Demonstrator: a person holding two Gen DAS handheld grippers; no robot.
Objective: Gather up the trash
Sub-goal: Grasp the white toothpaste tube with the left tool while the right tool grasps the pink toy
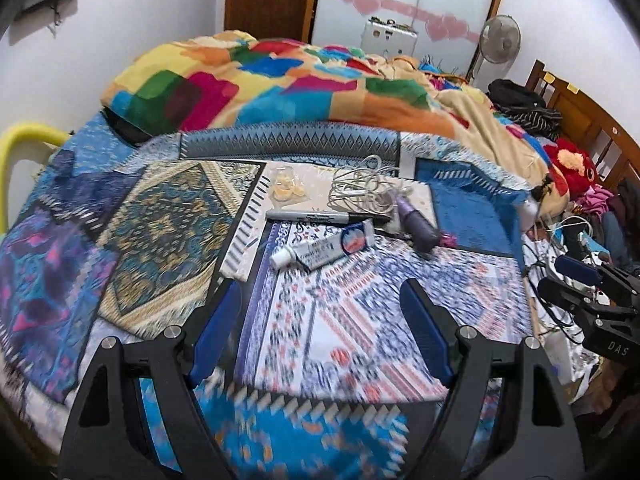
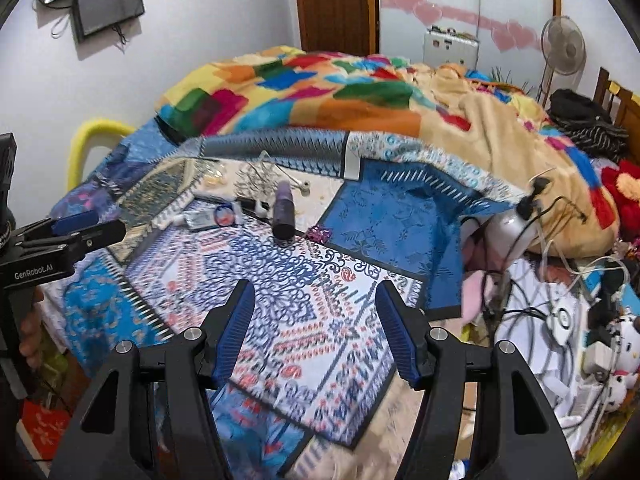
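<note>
Both your claws are spread and empty, nothing between the pads. Left claw (image 1: 320, 334) sits low centre in its own view over the patterned bedsheet (image 1: 344, 320); right claw (image 2: 316, 334) likewise in its view, jaws a bit narrower. Neither touches the bed.

Step in hand, as I read it: the approach. Nothing is picked yet.

The trash candidates lie mid-frame, past the fingertips, well apart from both claws. Going back from you in the left view:
- white ointment tube (image 1: 322, 249), cap toward the left of frame
- black marker (image 1: 320, 216) just behind it
- purple cylinder (image 1: 414, 224) to the right, with a small shiny pink wrapper (image 1: 448, 239) beside it
- tangled white cable (image 1: 362, 190) and a clear plastic packet (image 1: 286, 188) farther back
- behind all that, the multicoloured blanket (image 1: 280, 80)

The wrapper and the packet look most like trash; that's my guess. The next move means picking one target, bringing a claw down over it and closing gently, since both are thin and flat on soft cloth.

Only the right view shows the wall-mounted screen (image 2: 108, 4) at upper left and the cable clutter (image 2: 560, 312) at lower right. In the left view the tube and marker are sharper.
</note>
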